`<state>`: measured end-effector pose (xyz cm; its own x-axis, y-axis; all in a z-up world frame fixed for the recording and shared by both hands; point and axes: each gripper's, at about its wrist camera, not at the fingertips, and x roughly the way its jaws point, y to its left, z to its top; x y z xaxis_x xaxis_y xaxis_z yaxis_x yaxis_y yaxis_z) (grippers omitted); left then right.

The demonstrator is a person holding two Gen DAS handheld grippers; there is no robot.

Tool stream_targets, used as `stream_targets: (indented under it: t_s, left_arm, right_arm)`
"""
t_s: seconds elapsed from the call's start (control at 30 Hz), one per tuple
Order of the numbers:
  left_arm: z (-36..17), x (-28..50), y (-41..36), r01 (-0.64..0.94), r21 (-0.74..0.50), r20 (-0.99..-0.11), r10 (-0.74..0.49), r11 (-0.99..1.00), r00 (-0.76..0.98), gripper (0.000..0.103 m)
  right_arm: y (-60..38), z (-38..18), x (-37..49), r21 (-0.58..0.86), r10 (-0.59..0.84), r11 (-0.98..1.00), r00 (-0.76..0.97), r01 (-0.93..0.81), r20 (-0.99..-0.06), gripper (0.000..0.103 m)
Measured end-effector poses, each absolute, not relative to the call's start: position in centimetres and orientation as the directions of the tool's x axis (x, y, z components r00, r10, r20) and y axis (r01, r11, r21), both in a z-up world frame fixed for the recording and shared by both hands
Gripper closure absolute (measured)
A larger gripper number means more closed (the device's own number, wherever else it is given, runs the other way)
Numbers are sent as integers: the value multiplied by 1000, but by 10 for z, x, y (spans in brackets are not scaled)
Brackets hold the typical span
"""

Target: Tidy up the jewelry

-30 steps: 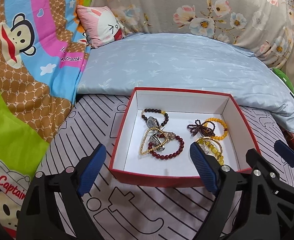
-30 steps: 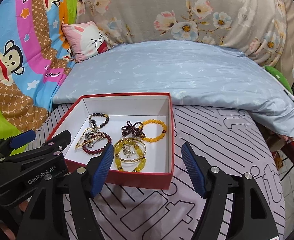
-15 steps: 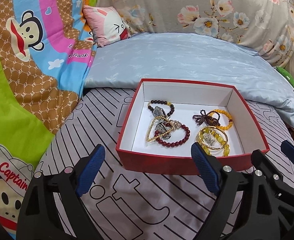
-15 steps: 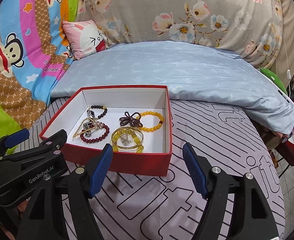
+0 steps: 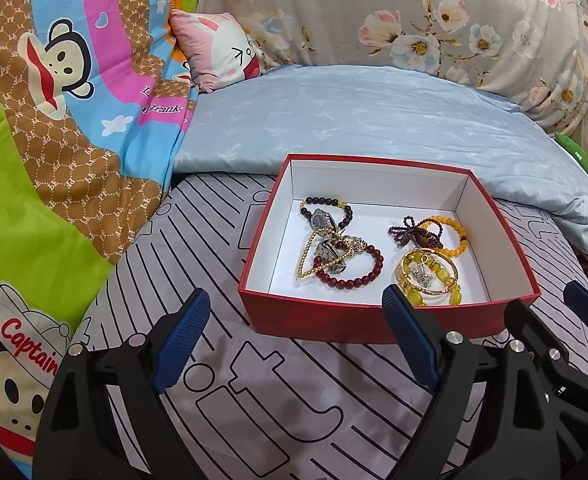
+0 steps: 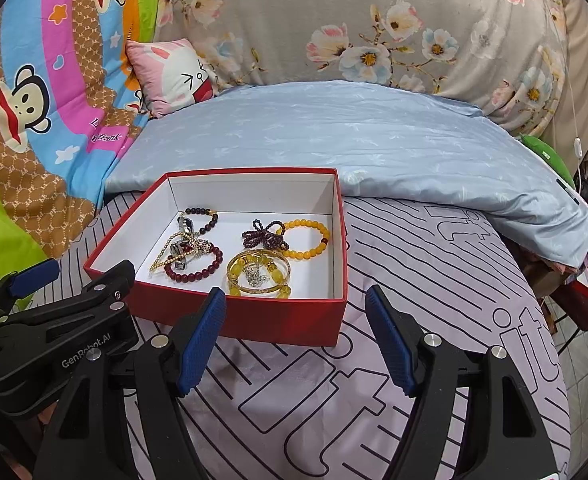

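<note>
Movement: both tools draw back from the red box [image 5: 389, 322] over the past second; earlier the left tool's right fingertip overlapped the box's inside, now it sits at the front wall, and the box looks smaller and farther off in both views.
Bed: a grey sheet with black line patterns [image 5: 222, 380] carries the box; a pale blue quilt [image 6: 373, 148] lies behind it, with a cartoon monkey blanket [image 5: 66, 80] to the left and a small pink cushion [image 6: 170, 72] at the back.
Box: open-topped, red outside and white inside, resting flat on the sheet, its front wall facing both tools.
Left tool [image 5: 295, 338]: wide open, blue pads apart, holding nothing, hovering over the sheet just short of the box's front wall.
Right tool [image 6: 295, 340]: also wide open and empty, near the box's front right corner, not touching it.
Jewelry, left cluster: a dark red bead bracelet [image 5: 353, 270], a gold chain [image 5: 307, 256] and a darker bead bracelet [image 5: 325, 210], overlapping with some metal pieces in a tangle.
Jewelry, right cluster: an orange bead bracelet [image 6: 307, 238], a purple bead knot [image 6: 264, 234] and a yellow bead bracelet with a gold bangle [image 5: 429, 276].
Meaning: every piece in view lies inside the box and both tools are empty and retreating, so the task looks finished or very nearly so.
</note>
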<state>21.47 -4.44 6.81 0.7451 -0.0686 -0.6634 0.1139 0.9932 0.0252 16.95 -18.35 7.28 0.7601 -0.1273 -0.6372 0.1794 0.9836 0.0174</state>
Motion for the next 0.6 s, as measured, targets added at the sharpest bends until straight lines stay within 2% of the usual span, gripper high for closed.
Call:
stream_targets:
  t_s: [0.6]
  left_arm:
    - [71,211,-44,103,48,-657,-46,993,752,19]
  right_arm:
    - [-182,73,167,12,-134,983,760,183,-635,33]
